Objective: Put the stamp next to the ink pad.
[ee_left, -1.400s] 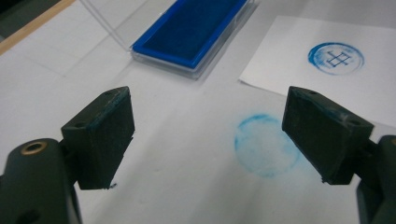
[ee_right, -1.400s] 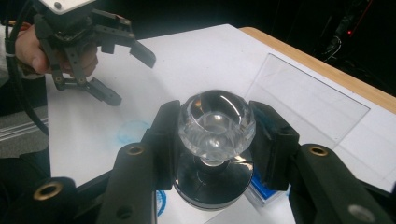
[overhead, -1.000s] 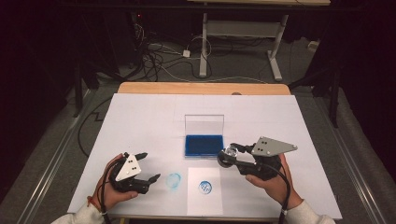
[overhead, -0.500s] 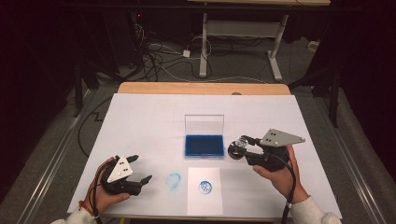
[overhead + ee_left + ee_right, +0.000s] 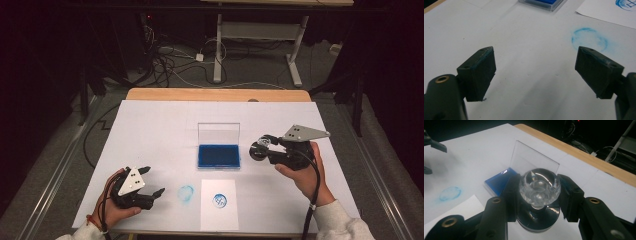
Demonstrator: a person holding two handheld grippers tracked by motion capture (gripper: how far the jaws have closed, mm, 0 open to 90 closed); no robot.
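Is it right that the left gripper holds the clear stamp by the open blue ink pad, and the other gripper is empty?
Not quite: the right gripper holds the clear stamp, as the right gripper view shows. The blue ink pad is open, and the left gripper is the empty one.

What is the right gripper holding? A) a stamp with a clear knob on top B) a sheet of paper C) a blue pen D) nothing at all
A: in the right gripper view, the right gripper is shut on a stamp with a clear faceted knob and a dark round base, its fingers pressing the knob from both sides, while the open blue ink pad sits on the table behind it.
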